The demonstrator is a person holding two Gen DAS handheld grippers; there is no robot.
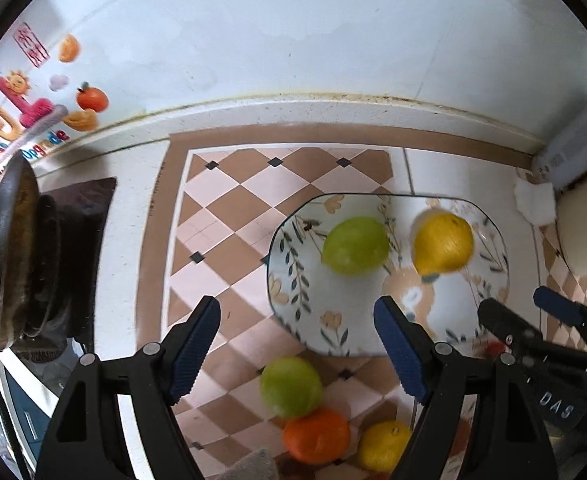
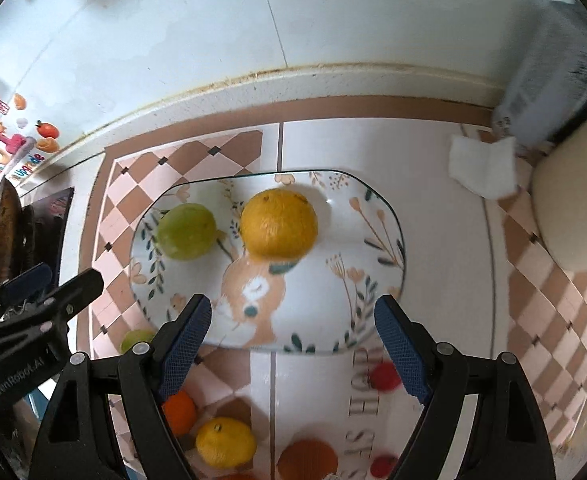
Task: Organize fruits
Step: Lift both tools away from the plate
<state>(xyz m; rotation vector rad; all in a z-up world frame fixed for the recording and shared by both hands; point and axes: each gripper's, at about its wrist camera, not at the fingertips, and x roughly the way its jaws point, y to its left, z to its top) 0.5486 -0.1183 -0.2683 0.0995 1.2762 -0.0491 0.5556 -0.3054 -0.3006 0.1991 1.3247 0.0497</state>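
- Nearest: loose fruit on the counter, near side of the plate – green fruit (image 1: pixel 290 386), orange (image 1: pixel 316 434) touching it, small lemon (image 1: pixel 384 445) just right of that. Clustered b/c not yet sorted, I'd judge.
- Right wrist view adds a 2nd orange (image 2: pixel 307 460) at the near edge + two small red fruits (image 2: pixel 385 376), (image 2: pixel 382 465); type too blurred to tell.
- Left gripper (image 1: pixel 297 346): jaws spread wide, nothing between them, hovering over the green fruit w/ fingers either side – prob lined up as next pick.
- Right gripper (image 2: pixel 293 346): also wide apart, empty, held over the near rim of the plate (image 2: pixel 373 300); looks parked just clear of it.
- Mid: floral plate w/ bunny print holds a green fruit (image 2: pixel 187 231) on the left & a yellow citrus (image 2: pixel 278 223) on the right, near each other, not touching. Plate = collection spot; room left on its near half.
- Left side: dark pan (image 1: pixel 7 256) stood on edge.
- Far right: white tissue (image 2: pixel 483 170), by the wall.
- Far: tiled wall w/ stickers (image 1: pixel 33 96) at left.
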